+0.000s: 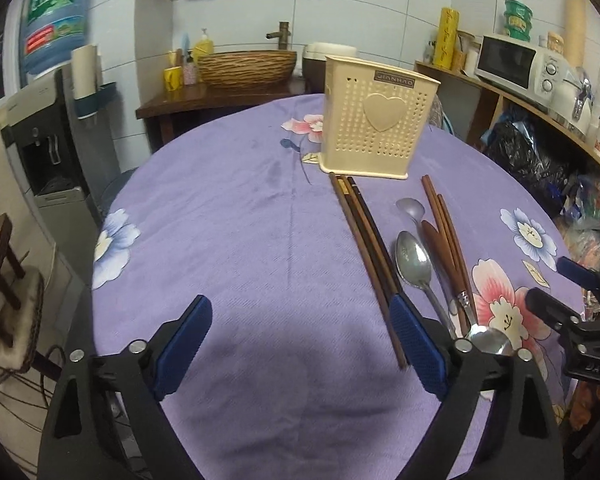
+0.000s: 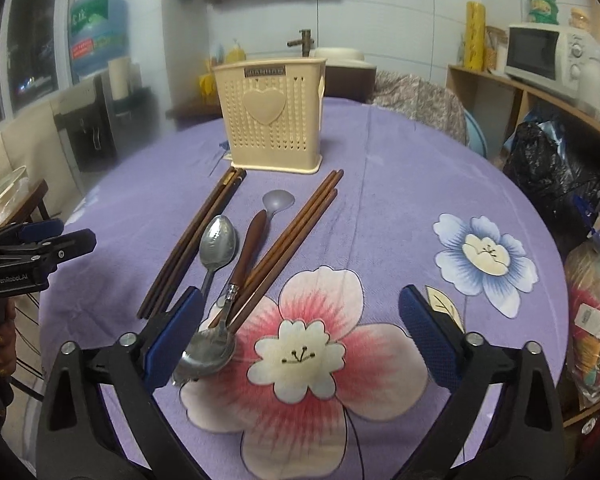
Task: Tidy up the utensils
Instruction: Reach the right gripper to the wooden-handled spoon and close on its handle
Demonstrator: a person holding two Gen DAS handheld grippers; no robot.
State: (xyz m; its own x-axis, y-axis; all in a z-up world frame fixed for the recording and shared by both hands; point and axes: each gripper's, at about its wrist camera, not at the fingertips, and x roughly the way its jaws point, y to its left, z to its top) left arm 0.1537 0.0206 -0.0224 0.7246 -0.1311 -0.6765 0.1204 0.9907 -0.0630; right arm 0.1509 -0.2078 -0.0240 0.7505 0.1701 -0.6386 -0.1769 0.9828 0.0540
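A cream perforated utensil holder (image 1: 374,120) (image 2: 272,114) stands upright on the purple flowered tablecloth (image 1: 240,240) (image 2: 400,208). In front of it lie dark chopsticks (image 1: 364,240) (image 2: 196,240), reddish chopsticks (image 1: 446,232) (image 2: 296,232), a steel spoon (image 1: 414,260) (image 2: 218,244), a wooden-handled spoon (image 1: 440,248) (image 2: 250,248) and another steel spoon (image 1: 490,340) (image 2: 208,350). My left gripper (image 1: 300,340) is open and empty, left of the utensils. My right gripper (image 2: 300,336) is open and empty, its left finger beside the near spoon.
A wicker basin (image 1: 246,68) and faucet stand on a wooden counter behind the table. A microwave (image 1: 516,64) (image 2: 548,56) sits on a shelf to the right, with bags (image 2: 552,168) below. A water dispenser (image 1: 48,152) stands left. A chair (image 1: 4,288) is near left.
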